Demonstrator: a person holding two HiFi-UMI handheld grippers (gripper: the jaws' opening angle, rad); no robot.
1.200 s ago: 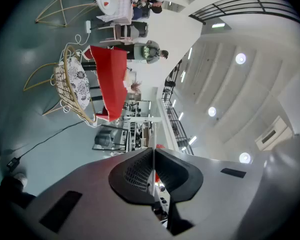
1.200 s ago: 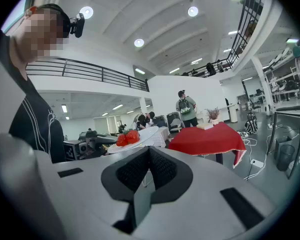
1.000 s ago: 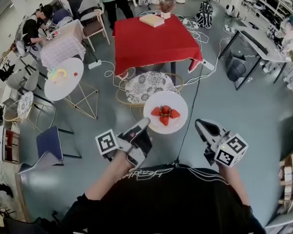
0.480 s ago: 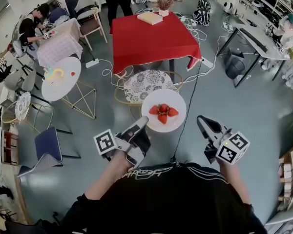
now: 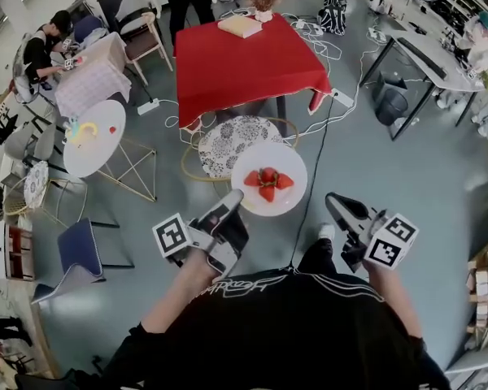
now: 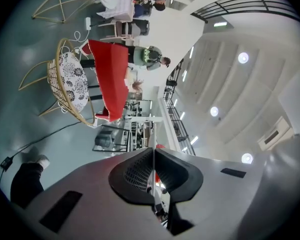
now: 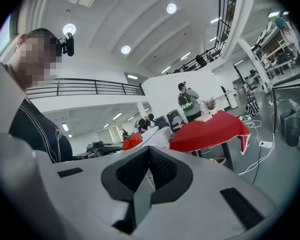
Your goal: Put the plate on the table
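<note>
Over the floor (image 5: 407, 177), short of the red counter (image 5: 244, 59): plate (image 5: 291, 162) with strawberries (image 5: 267, 181) | your left hand-held gripper (image 5: 234, 200) clamps its near rim | your right hand-held gripper (image 5: 333, 203) is closed, empty | hold the plate level, set it down flat, then release.

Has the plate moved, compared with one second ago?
Yes: the plate has come nearer to the red table, overlapping the patterned chair more.
</note>
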